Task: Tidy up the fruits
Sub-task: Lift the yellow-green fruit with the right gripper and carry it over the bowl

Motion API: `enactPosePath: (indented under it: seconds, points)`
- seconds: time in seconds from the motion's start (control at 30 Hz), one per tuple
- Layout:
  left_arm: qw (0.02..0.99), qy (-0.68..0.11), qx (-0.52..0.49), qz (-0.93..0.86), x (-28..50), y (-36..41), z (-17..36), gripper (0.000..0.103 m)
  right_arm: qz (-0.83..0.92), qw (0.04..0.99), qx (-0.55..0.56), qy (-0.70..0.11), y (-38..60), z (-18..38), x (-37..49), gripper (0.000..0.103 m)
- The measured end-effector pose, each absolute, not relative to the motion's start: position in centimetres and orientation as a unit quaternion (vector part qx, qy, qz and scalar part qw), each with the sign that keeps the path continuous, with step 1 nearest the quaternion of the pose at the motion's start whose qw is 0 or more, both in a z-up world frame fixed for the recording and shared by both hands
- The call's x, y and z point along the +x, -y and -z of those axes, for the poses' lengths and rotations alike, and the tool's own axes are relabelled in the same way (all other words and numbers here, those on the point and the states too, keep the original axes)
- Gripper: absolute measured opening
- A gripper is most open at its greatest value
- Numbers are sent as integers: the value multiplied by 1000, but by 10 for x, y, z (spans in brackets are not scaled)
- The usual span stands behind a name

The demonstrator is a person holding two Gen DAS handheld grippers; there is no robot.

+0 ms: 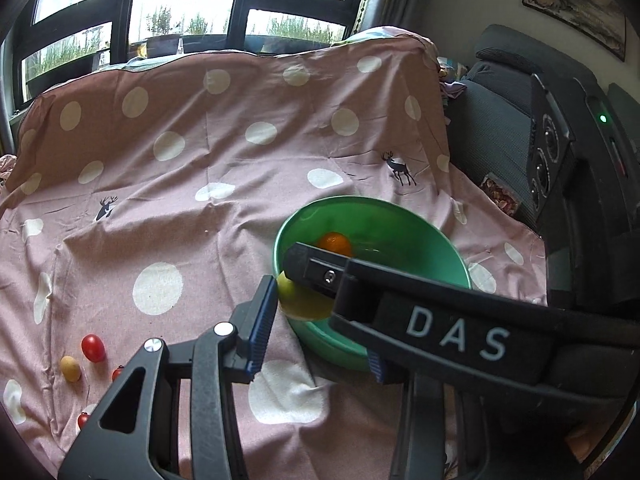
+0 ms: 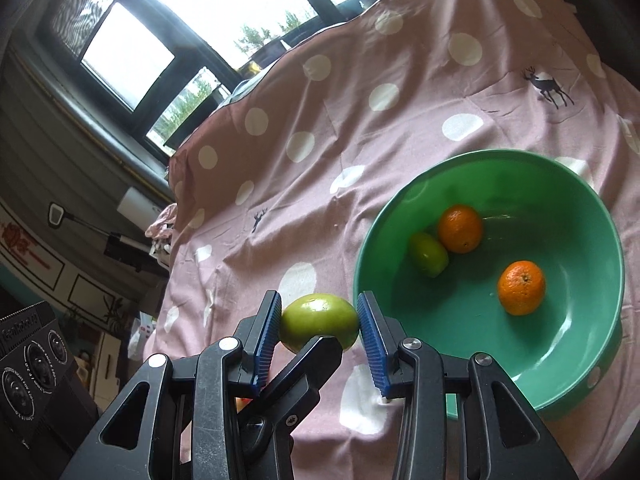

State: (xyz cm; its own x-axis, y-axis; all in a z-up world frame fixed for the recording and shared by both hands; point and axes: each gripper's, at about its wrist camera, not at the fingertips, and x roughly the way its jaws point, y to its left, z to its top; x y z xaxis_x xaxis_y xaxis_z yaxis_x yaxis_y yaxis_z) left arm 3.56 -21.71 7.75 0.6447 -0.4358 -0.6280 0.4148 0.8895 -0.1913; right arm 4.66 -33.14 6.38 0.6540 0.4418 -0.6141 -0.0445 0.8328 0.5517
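A green bowl (image 2: 592,360) sits on a pink dotted cloth and holds two oranges (image 2: 521,288) and a small green fruit (image 2: 428,255). My right gripper (image 2: 319,322) is shut on a green apple (image 2: 316,318), held just left of the bowl's rim. In the left wrist view the bowl (image 1: 436,240) shows with one orange (image 1: 335,242) and the apple (image 1: 298,300) partly hidden by the right gripper's arm. My left gripper (image 1: 320,328) is open beside the bowl, its right finger hidden behind that arm. Cherry tomatoes (image 1: 93,347) and a small yellow fruit (image 1: 70,368) lie at lower left.
The pink cloth (image 1: 200,160) drapes up over a raised back. A dark chair (image 1: 500,128) and black device (image 1: 560,152) stand at right. Windows are behind.
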Motion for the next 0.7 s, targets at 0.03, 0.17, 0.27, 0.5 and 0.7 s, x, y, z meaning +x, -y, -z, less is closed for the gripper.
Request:
enactPosePath:
  seconds: [0.03, 0.17, 0.27, 0.5, 0.7]
  points:
    - [907, -348, -13, 237, 36, 221, -79, 39, -137, 874, 257, -389, 336, -64, 46, 43]
    - [905, -344, -4, 250, 35, 237, -82, 39, -126, 876, 270, -379, 352, -67, 42, 43]
    - [904, -341, 1, 258, 35, 248, -82, 39, -117, 877, 277, -374, 364, -67, 41, 43]
    - [898, -343, 16, 275, 38, 268, -81, 39, -102, 874, 298, -369, 387, -64, 38, 43]
    - [890, -350, 13, 291, 45, 278, -74, 39, -84, 873, 303, -372, 400, -58, 40, 44]
